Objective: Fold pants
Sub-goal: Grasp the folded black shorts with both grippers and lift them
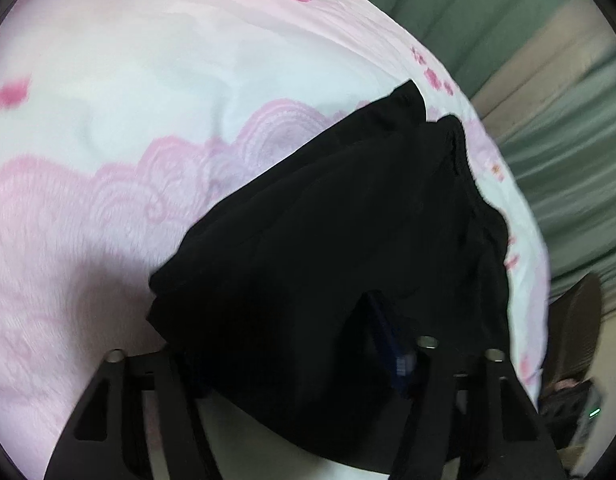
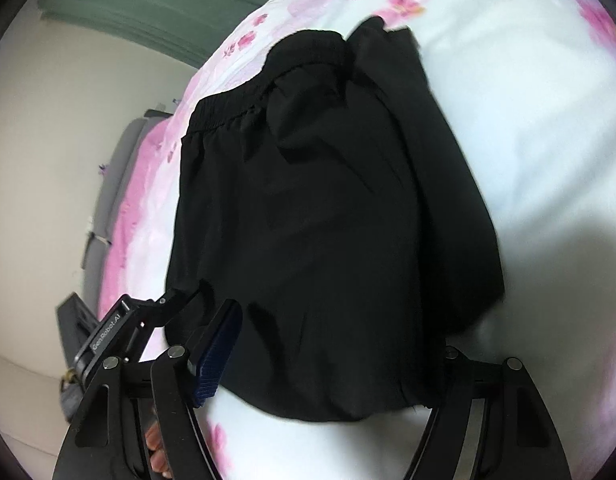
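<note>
I see the black pants (image 2: 328, 200) filling mid-frame on the pink bedspread (image 1: 108, 120); whether the left gripper (image 1: 292, 360) or right gripper (image 2: 332, 352) grips the cloth, I cannot tell.

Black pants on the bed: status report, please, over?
Both grippers at near edge of black pants; grip unclear. Pants bunched on pink floral bedspread, waistband far side. Nothing in the way.
</note>
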Tool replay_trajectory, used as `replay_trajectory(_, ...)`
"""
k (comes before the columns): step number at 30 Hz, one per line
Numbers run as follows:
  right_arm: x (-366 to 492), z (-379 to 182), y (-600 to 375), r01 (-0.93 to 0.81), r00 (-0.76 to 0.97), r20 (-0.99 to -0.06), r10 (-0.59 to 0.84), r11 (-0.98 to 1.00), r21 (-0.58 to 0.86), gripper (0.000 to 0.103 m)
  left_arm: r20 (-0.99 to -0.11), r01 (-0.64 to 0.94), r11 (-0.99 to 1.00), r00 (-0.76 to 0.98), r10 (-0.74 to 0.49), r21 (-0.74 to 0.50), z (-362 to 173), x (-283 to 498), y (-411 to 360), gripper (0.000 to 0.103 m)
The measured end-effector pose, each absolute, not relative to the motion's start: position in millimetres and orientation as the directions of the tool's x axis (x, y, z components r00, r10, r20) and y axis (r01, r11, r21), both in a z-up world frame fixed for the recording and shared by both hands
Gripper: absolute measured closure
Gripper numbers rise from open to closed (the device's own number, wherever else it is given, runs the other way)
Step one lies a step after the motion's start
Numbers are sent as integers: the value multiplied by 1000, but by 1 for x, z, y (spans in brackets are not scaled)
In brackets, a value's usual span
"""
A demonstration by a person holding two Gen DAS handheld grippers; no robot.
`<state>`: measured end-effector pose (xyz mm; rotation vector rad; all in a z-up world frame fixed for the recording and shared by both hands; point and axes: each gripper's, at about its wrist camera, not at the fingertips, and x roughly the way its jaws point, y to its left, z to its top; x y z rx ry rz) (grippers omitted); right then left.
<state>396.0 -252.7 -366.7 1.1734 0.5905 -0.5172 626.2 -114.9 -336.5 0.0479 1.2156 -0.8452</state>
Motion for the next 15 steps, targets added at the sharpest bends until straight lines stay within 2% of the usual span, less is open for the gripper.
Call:
replay_trajectory(2,399,-364,-257,670,723,-686,-81,324,667,30,-845,617,701,107,-523,-356,-336,623,-120,57)
replay_trajectory(3,401,-362,-260,678,714,-695,-84,333,655,32,-850,628,701,113,-514,-339,-336,622,-124,59)
replay_trajectory(5,406,-360,-264,691,696,-712,-90,352,631,39,-858,636,703,122,-498,-318,-336,621,-128,68)
replay_trajectory(7,411,-357,-270,711,669,-736,-99,372,597,55,-862,630,710,124,-491,-314,-334,620,-132,76)
replay_trajectory(8,414,-357,-274,714,661,-745,-92,383,587,59,-864,631,712,127,-487,-308,-332,619,-134,80)
replay_trajectory(10,417,-354,-276,709,652,-755,-73,412,573,71,-868,648,711,151,-473,-275,-326,612,-139,85)
replay_trajectory(13,417,-346,-274,695,640,-766,-52,465,549,80,-874,662,709,170,-456,-241,-316,605,-142,92)
replay_trajectory(15,414,-338,-272,687,636,-770,-55,495,532,82,-869,659,711,175,-463,-246,-305,603,-139,92)
